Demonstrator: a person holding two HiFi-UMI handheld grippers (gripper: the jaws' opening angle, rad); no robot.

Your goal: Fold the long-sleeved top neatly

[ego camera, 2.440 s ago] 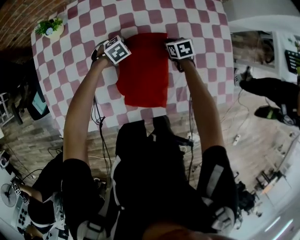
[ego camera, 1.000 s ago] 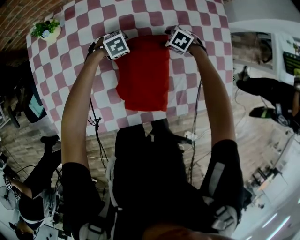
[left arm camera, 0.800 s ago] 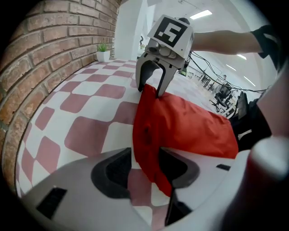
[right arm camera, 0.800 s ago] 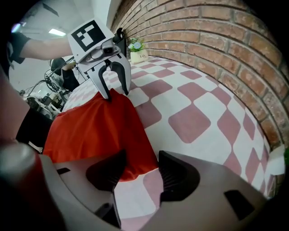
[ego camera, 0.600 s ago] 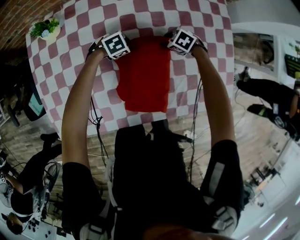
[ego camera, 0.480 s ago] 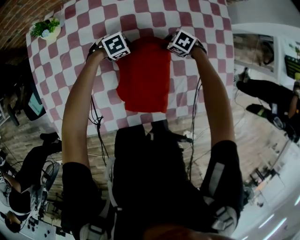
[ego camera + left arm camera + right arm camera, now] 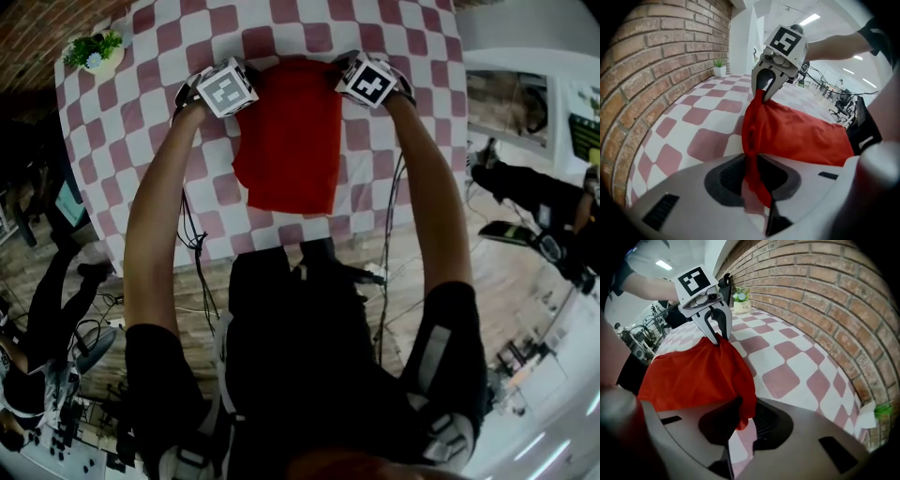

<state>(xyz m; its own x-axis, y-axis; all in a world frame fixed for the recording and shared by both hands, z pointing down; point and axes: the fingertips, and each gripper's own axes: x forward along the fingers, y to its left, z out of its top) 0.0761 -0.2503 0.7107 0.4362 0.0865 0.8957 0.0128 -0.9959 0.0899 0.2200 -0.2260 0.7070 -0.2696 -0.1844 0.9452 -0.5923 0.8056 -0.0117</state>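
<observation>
Top [image 7: 289,141] on table [image 7: 417,122]; plant [image 7: 94,49] at far-left corner.

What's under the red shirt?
The red top lies on the checked tablecloth. The left gripper and right gripper, jaws having just closed further, pinch its far corners. Anything else under the fabric is covered.

Head view steep down on table [image 7: 141,112], L/R gripper views close, face-to-face across red top [image 7: 797,136]
</observation>
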